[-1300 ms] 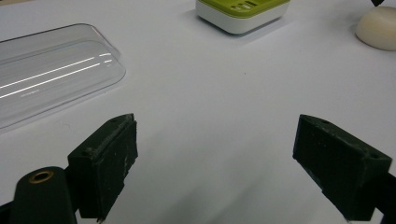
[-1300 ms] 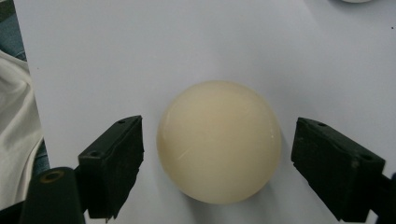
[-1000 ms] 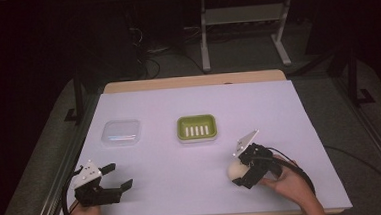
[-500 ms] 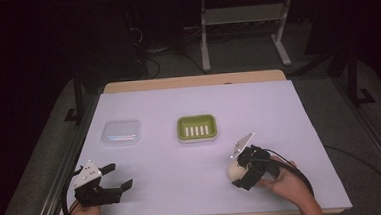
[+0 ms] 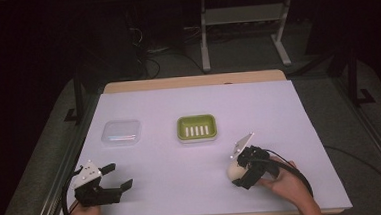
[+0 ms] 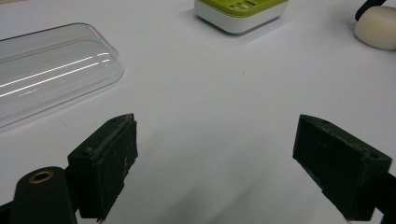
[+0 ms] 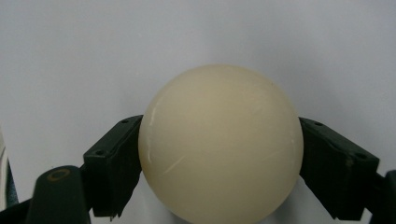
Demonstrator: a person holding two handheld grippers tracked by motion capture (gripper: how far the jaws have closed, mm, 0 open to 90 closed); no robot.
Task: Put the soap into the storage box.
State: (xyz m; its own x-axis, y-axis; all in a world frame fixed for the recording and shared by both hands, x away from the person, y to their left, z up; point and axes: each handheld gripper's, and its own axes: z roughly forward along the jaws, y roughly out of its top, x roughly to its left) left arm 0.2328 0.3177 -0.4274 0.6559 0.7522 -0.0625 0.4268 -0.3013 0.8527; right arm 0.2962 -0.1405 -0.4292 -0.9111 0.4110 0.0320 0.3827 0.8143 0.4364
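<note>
Right hand-held gripper clamps the smooth cream oval soap bar.
It has barely shifted over the white desk, so carrying comes next; left hand-held gripper idles open; beyond, green slotted soap dish.

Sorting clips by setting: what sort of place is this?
Probably a lab recording bench: a table with a white sheet cover, dark surroundings, a metal stand base behind, and hand-held black two-jaw grippers.

Right tool with cream soap slightly nearer the table's front edge.
</note>
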